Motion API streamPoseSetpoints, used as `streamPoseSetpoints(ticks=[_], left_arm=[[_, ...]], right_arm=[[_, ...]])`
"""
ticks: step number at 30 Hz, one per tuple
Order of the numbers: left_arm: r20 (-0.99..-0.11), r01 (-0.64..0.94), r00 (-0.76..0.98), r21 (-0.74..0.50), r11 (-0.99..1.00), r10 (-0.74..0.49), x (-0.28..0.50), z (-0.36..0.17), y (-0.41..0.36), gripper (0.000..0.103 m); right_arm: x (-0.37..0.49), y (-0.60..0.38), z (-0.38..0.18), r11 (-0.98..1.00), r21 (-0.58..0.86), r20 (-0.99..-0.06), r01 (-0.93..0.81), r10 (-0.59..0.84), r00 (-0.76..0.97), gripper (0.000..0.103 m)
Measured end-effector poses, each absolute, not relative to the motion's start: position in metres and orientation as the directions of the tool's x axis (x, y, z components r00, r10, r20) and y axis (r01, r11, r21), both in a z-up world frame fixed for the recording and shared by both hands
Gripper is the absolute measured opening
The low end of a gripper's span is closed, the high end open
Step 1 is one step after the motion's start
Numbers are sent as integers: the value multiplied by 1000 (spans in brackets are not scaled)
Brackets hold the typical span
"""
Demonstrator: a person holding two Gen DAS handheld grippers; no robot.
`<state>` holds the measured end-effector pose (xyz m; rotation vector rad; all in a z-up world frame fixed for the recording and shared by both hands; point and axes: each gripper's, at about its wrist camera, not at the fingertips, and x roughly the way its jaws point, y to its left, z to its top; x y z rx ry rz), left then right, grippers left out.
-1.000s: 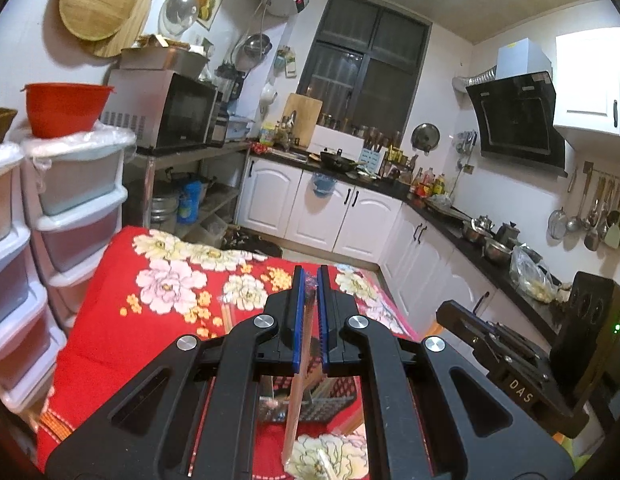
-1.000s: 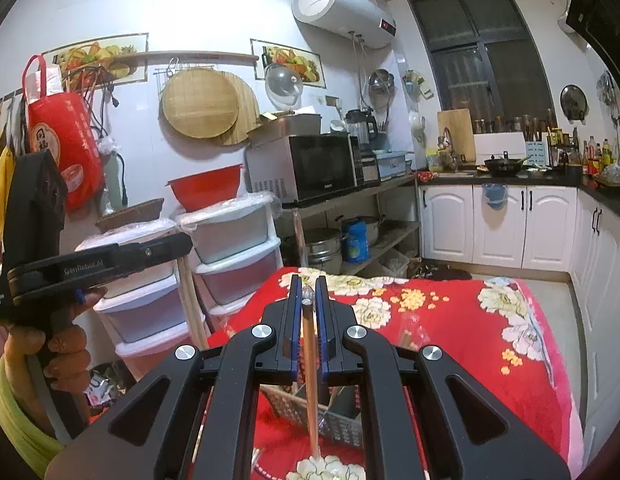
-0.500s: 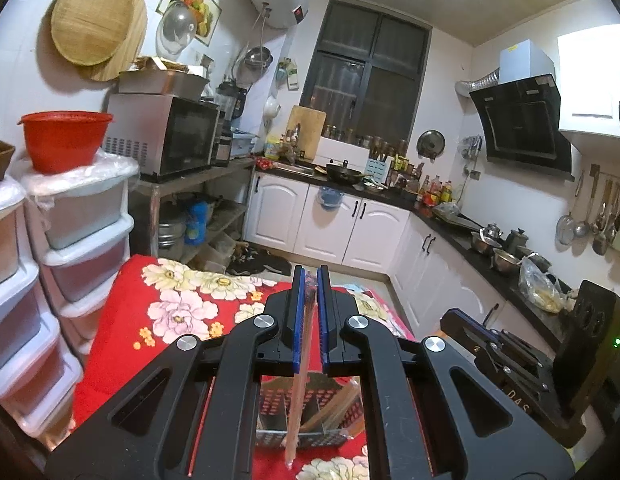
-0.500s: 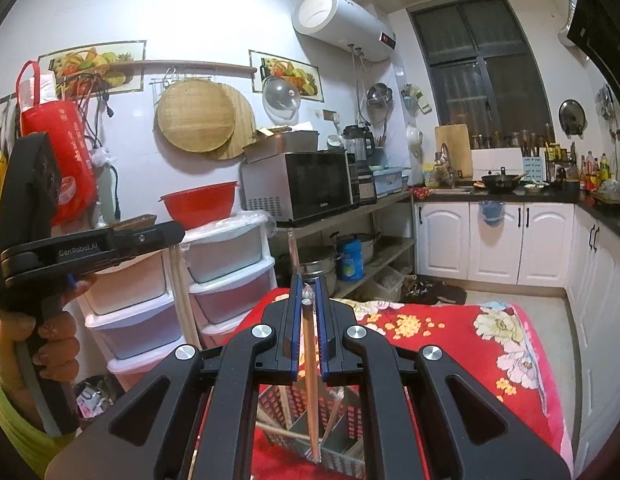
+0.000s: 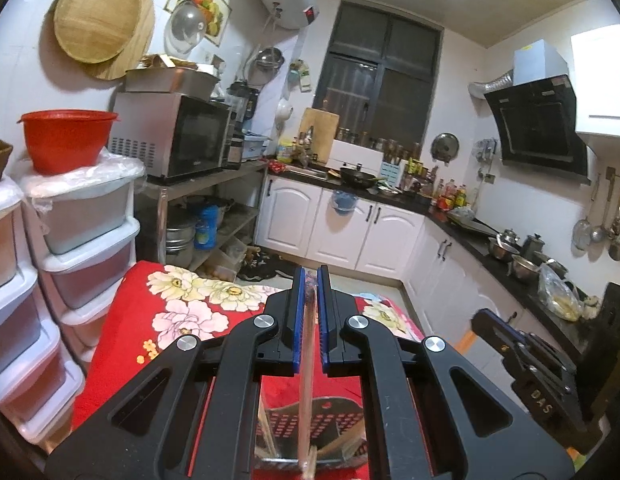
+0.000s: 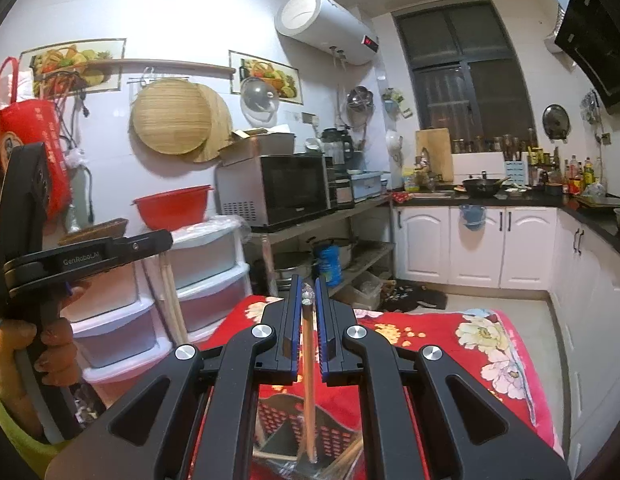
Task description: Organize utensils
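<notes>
both claws raised | left claw [image 5: 309, 300] level, pinching chopstick [image 5: 306, 392] | right claw [image 6: 308, 300] likewise

"GenRobot.AI" on left gripper [image 6: 86, 258], "DAS" on right gripper [image 5: 542, 398]

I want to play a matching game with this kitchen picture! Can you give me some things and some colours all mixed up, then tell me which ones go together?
Things:
1. bowl on the plastic drawers
2. water heater high on the wall
3. tablecloth
4. pads on the right claw

Colours:
A. white
B. blue
C. red with big flowers
D. plain red

Right pairs: 1-D, 2-A, 3-C, 4-B.
</notes>
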<state>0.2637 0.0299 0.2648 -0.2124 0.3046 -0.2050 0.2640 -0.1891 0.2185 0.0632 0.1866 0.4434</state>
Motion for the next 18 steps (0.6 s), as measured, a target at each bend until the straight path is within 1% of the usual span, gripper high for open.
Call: streamPoseSetpoints(ticks=[2,10,15,18], left_arm=[[-276,150,937,-239,959,-215,271,257,32,2],[-291,149,926,-303,941,-240,297,228,40,2],[-285,155,926,-315,936,-249,306,215,36,2],[-286,161,925,-301,940,-250,309,206,28,2]], right_arm=[[271,-190,211,907,106,-175,-408,421,890,7],[300,-188,181,913,122,-230,-389,407,884,7],[307,-189,166,907,144,-251,-397,421,872,7],[311,-189,159,903,148,-262,-404,429,864,7]])
